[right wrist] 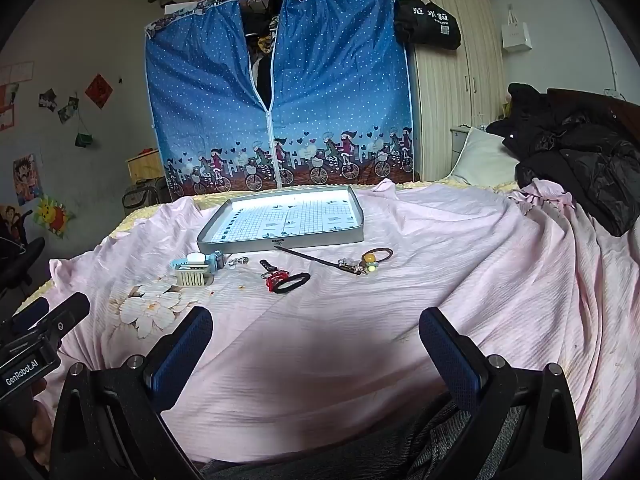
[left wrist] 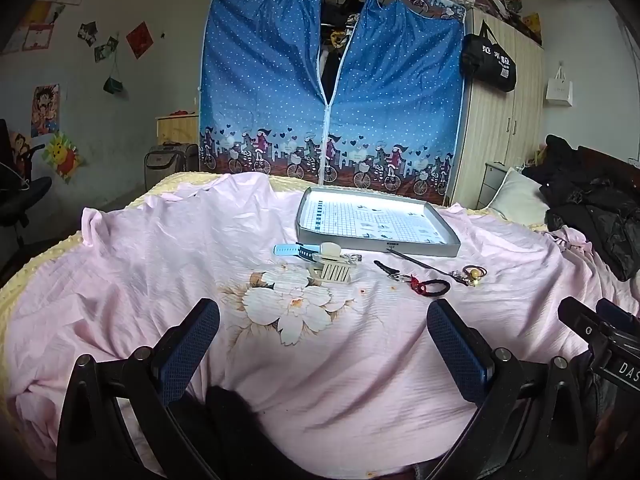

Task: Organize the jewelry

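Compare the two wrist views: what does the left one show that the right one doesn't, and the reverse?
Only the left wrist view shows the left gripper head-on, open, and the grey suitcase on the floor in full.

Only the right wrist view shows the right gripper head-on, open, and more of the black coats on the bed.

Both show the empty tray on the pink sheet, with the comb, the hair stick, the black hair tie and the blue wardrobe behind. Each view catches the other gripper at its edge.
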`<control>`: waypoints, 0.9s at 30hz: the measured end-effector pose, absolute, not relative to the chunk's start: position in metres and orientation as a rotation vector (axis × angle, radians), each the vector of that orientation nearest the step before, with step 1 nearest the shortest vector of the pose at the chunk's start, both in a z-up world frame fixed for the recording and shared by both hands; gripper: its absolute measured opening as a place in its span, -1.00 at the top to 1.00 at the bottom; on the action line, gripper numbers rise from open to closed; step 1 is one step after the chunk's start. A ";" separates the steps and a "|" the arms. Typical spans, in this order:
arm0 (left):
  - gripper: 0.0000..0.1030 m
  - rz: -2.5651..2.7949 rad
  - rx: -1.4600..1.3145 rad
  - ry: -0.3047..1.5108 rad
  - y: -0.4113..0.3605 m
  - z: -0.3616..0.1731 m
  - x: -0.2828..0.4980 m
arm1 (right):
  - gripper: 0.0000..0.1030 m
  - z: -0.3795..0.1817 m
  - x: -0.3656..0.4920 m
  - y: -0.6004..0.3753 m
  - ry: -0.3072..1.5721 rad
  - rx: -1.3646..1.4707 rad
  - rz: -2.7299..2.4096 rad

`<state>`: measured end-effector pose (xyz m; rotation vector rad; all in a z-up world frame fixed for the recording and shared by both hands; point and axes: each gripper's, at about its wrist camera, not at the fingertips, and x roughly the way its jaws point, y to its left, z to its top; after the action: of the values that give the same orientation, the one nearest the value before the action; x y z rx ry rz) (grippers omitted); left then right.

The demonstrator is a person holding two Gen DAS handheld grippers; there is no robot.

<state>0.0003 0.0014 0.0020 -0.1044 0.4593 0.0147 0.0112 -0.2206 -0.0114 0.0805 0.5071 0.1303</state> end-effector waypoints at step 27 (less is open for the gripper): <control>-0.97 0.013 -0.093 0.462 -0.001 -0.002 0.000 | -1.00 -0.012 0.012 -0.221 0.508 0.081 0.130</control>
<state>0.0003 -0.0009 -0.0015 -0.0930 0.4622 0.0127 0.0120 -0.2207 -0.0116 0.0810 0.5077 0.1305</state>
